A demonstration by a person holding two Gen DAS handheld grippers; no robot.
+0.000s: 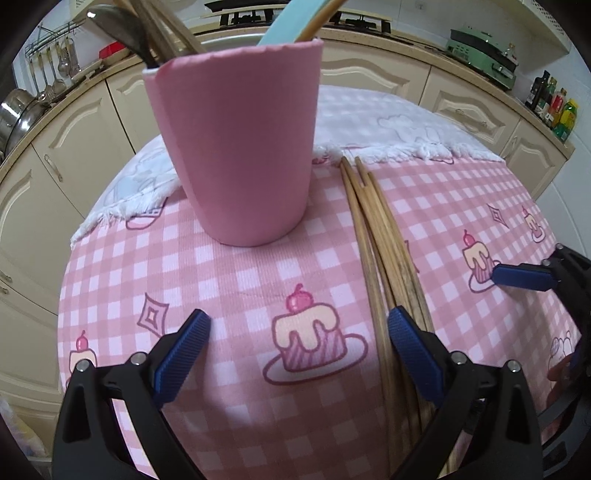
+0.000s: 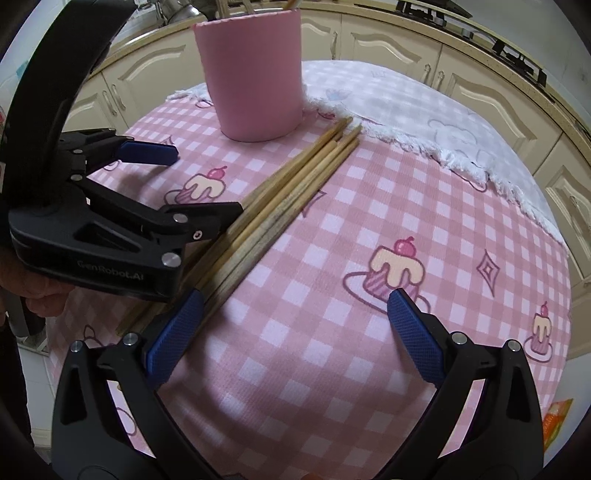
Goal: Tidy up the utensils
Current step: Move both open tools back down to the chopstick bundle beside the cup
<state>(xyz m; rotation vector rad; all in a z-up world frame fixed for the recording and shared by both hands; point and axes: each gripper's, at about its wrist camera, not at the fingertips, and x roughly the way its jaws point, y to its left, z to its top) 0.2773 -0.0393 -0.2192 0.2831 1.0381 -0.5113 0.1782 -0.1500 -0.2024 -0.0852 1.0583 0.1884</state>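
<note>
While both claws hover low over the surface (image 1: pixel 258 266), neither has hold of anything. Left claw (image 1: pixel 299 332) is spread wide, its right pad just beside the chopsticks (image 1: pixel 373 229). Right claw (image 2: pixel 295 314) is wide open too, with its left pad next to the same bundle. Those chopsticks lie loose on the pink checked cloth (image 2: pixel 332 332), tips pointing toward the pink cup (image 1: pixel 236 147), which stands upright at the edge of a white towel (image 1: pixel 388 122) with a spoon (image 1: pixel 118 26) and more sticks poking out.
</note>
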